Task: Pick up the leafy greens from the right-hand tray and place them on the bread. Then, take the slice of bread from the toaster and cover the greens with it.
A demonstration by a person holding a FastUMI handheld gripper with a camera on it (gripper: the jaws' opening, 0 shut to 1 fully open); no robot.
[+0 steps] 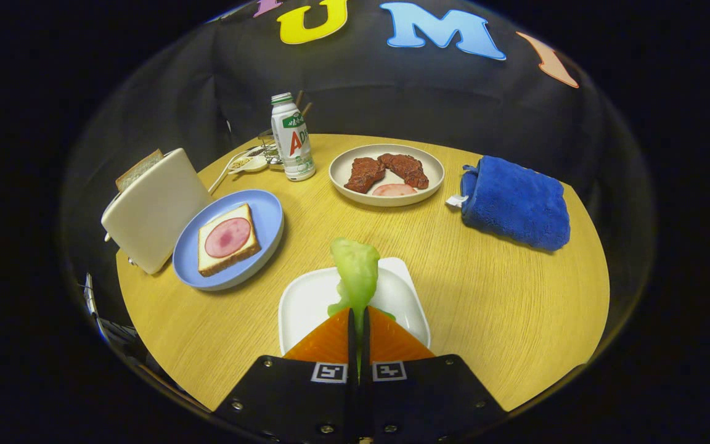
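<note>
In the gripper view, the gripper [358, 320] is seen closed to a thin slit, and the leafy greens [355, 277] are pinched between both fingers, the pale, crinkled leaf sticking out ahead of the tips. Directly beneath the leaf a white, rounded-square tray [306, 302] is seen on the round wooden table [503, 296], whose grain is light and fine. To the left, beyond the fingers, a blue plate [265, 231] is placed, and on it a slice of bread [229, 239] topped with a round pink slice of ham [228, 237]. Just beside that plate a cream, smooth-sided toaster [155, 206] is stood, with a second slice of bread [138, 169] poking from its slot. Farther back a white bottle [292, 139] is seen upright, next to a beige plate [430, 169] holding dark reddish meat pieces [386, 171]. To the right a folded, fluffy blue towel [515, 200] is laid. Between the leaf and the blue plate only bare tabletop is seen.
</note>
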